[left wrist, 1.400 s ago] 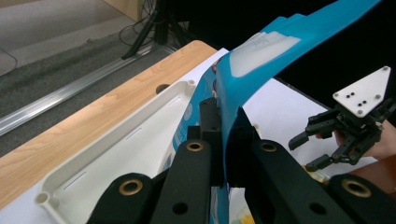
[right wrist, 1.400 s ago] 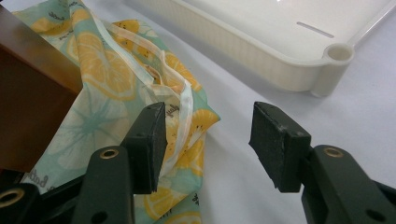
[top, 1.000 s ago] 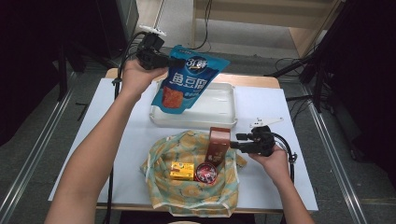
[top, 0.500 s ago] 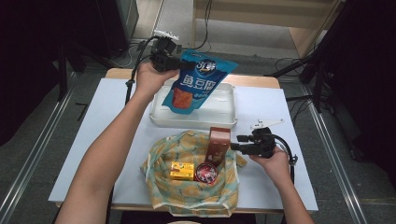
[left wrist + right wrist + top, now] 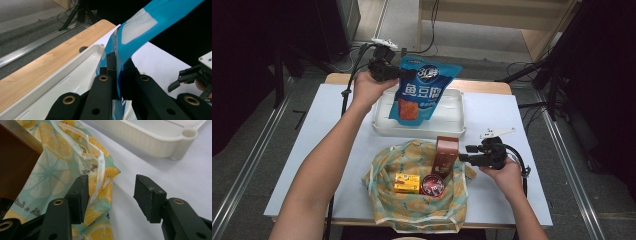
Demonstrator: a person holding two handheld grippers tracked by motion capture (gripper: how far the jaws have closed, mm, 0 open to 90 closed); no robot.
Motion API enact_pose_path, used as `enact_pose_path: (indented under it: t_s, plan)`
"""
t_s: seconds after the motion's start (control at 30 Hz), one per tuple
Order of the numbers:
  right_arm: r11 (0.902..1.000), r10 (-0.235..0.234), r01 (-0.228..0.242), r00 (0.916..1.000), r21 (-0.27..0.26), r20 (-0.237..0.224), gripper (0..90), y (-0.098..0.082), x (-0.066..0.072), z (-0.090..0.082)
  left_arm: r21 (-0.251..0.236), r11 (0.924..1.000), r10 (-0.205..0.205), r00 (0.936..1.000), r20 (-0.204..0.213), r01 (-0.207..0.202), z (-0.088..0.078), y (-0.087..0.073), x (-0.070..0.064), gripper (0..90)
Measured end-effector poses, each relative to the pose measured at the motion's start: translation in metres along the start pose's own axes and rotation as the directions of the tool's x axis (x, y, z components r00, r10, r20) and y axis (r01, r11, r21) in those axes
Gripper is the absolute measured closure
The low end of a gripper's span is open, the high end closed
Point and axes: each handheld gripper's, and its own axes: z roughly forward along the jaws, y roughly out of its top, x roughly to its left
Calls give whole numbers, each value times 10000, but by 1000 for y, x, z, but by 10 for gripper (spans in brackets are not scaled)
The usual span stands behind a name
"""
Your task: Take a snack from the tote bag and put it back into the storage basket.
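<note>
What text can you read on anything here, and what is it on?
"鱼豆腐": large white characters on the blue snack bag.
"31" with a blurred character beside it: round logo near that bag's top.
Cursive lettering on the lemon-print cloth bag: too blurred to read.
Brown box, yellow box, round tin: print too small.

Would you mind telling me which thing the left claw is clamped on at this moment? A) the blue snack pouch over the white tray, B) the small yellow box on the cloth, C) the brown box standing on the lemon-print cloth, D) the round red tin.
A: the left claw is shut on the top edge of the blue snack pouch, which hangs over the white tray.
</note>
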Motion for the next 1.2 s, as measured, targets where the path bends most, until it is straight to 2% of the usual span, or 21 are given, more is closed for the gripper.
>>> enact_pose_path:
  t_s: [0.17, 0.27, 0.33, 0.53, 0.7, 0.8, 1.0, 1.2]
  plan:
    - [10000, 91, -91, 10000, 24, 18, 468, 0, -2, 0, 249, 9995, 202, 9997, -133, -199, -7, -5, 3, 882]
    - [10000, 67, -67, 10000, 46, 27, 468, 0, -2, 0, 251, 9994, 242, 9997, -73, -240, -11, -11, 5, 879]
    - [10000, 57, -57, 10000, 42, 38, 468, -1, -2, 0, 227, 9988, 428, 9991, 59, -430, -14, -15, 5, 878]
    - [10000, 61, -61, 10000, 29, 40, 468, -1, -3, -1, 566, 9966, 598, 9982, 40, -600, -19, -18, 6, 871]
    - [10000, -9, 9, 10000, 31, 53, 468, -1, -3, 0, 459, 9972, 580, 9983, 73, -583, -21, -23, 7, 860]
    - [10000, 10, -11, 10000, 52, 52, 468, -1, -3, 0, 314, 9968, 735, 9972, 97, -738, -22, -31, 8, 850]
    - [9999, 33, -34, 10000, 102, 28, 468, -1, -2, 1, 452, 9962, 734, 9967, 358, -749, -25, -36, 9, 821]
    - [10000, 5, -5, 10000, 80, -2, 468, -1, -2, 1, 478, 9968, 628, 9978, 235, -638, -23, -41, 9, 745]
